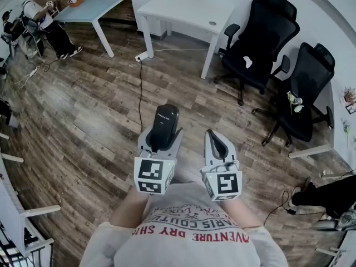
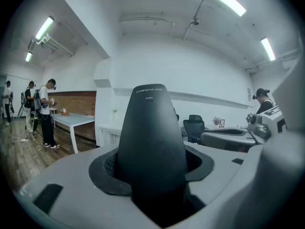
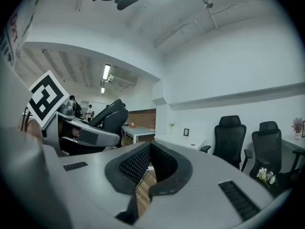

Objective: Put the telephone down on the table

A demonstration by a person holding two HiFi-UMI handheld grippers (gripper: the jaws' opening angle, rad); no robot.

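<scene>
A black telephone handset (image 1: 165, 122) stands upright between the jaws of my left gripper (image 1: 161, 133), which is shut on its lower part. In the left gripper view the telephone (image 2: 151, 137) fills the middle, and both pads press against it. My right gripper (image 1: 216, 142) hangs beside it on the right with nothing in it, its pads drawn together. In the right gripper view, that gripper (image 3: 151, 173) holds nothing, and the telephone (image 3: 112, 116) shows at the left. Both grippers are held over the wooden floor, close to the person's chest. A white table (image 1: 183, 10) stands farther ahead.
Two black office chairs (image 1: 261, 38) (image 1: 308, 88) stand right of the white table. A pale blue table (image 1: 94, 4) is at the far left with people (image 1: 41, 18) beside it. A cable (image 1: 140, 88) runs across the wooden floor.
</scene>
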